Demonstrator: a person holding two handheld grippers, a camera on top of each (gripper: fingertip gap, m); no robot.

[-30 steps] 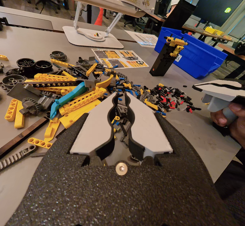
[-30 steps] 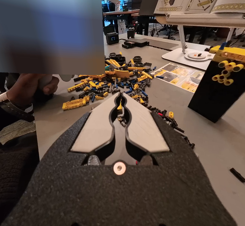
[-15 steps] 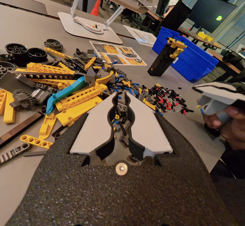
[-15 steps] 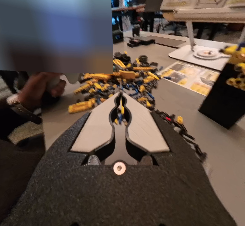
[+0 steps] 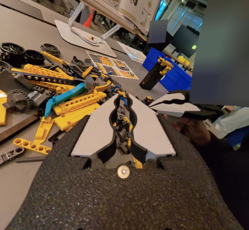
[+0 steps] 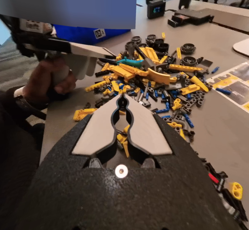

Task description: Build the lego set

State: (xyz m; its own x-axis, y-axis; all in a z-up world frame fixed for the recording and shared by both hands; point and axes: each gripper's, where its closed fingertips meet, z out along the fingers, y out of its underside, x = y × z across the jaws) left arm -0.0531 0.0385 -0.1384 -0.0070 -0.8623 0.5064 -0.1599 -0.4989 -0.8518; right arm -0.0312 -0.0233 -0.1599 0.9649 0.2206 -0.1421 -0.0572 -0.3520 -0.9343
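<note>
A pile of yellow, black, grey and blue building parts (image 5: pixel 80 99) lies on the grey table (image 5: pixel 27 27); it also shows in the right wrist view (image 6: pixel 148 77). My left gripper (image 5: pixel 123 95) hovers over its near edge, almost shut with a narrow slit at the tips, holding nothing. My right gripper (image 6: pixel 122 95) is shut and empty, low over small loose parts. In the left wrist view the right gripper (image 5: pixel 151 104) points in from the right, close beside my left fingers. In the right wrist view the left gripper (image 6: pixel 114 56) reaches in from the left, held by a hand (image 6: pixel 53 77).
A teal curved part (image 5: pixel 67 96) lies on the yellow beams. Black wheels (image 5: pixel 12 49) sit at the far left. A black block topped with yellow parts (image 5: pixel 155 75) stands before a blue bin (image 5: pixel 175 77). A printed sheet (image 5: pixel 111 65) and a booklet stand (image 5: pixel 80 38) lie behind. The grippers' ends are close to 8 centimetres from one another.
The right gripper has swung left and come in over the pile, close to the left gripper; the black block has left its view. The left gripper has edged forward.
</note>
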